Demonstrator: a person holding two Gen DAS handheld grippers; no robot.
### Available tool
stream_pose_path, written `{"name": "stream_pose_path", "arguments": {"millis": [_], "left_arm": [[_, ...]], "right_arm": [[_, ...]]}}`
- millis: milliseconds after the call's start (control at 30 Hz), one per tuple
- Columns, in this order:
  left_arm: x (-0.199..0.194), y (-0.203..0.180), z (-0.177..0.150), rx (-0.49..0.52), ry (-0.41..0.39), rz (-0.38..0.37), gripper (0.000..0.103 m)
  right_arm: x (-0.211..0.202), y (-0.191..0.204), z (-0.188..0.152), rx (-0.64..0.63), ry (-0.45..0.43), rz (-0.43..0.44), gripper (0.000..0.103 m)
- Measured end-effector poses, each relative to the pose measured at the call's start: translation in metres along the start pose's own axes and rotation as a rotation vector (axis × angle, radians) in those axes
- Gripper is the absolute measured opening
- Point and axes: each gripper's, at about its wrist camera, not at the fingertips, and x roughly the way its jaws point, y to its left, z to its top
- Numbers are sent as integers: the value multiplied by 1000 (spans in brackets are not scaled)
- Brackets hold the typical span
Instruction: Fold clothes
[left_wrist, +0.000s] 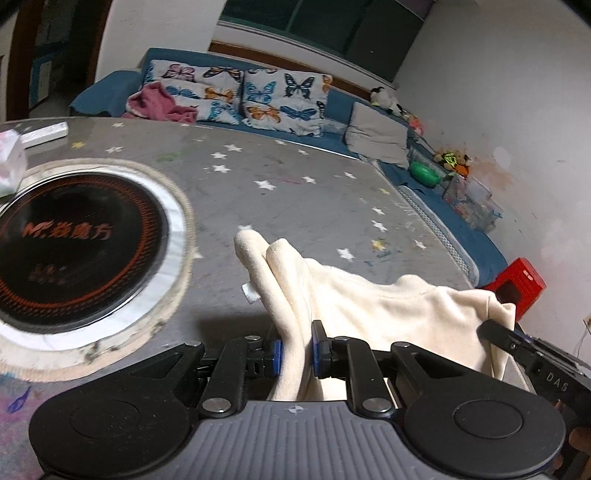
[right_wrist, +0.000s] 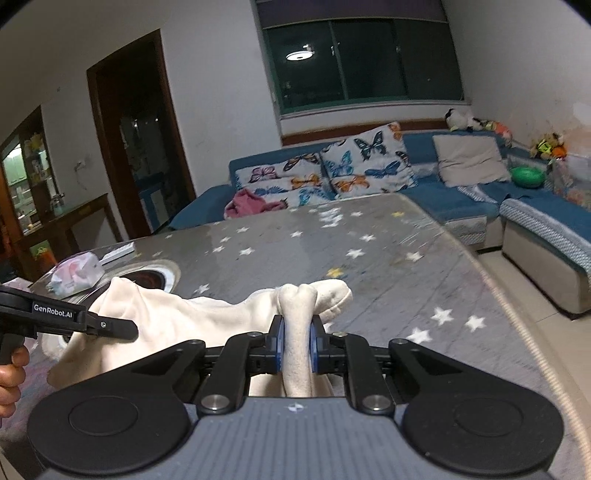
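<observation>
Cream fleece garment (left_wrist: 388, 306), soft, light and floppy, sagging between left gripper (left_wrist: 297, 354) and right gripper (right_wrist: 297, 345), each pinching a bunched edge, best hold.

I read "GenRobot.AI" in white on the black body of the left gripper (right_wrist: 114, 326), seen from the right wrist. "DAS" stands on the right gripper (left_wrist: 496, 334). The black induction hob (left_wrist: 74, 243), left of the left gripper, carries orange "MC" plus Chinese characters.
</observation>
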Motion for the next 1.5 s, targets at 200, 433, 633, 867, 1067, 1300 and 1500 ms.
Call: {"name": "stream_pose_path", "arguments": {"millis": [200,433,633,867,1067,1300,1500], "left_arm": [[14,-29,7,44,4,-28,16],[33,-63,16,91,11,-63,16],[53,-87,22,120,30,-85,16],[76,-109,21,152,59,-102,16],[95,-114,15,173,87,-88,16],[107,-111,10,184,114,-65,16],[111,-109,5,199,129,-61,16]], "right_arm": [[-12,-16,9,-3,-30,-56,12],[-22,-38,21,-11,-61,-124,12],[-22,-56,29,-14,-67,-183,12],[-16,-75,31,-8,-59,-239,12],[-3,-95,23,10,-23,-281,12],[19,-109,15,32,20,-295,12],[38,-120,9,42,60,-322,12]]}}
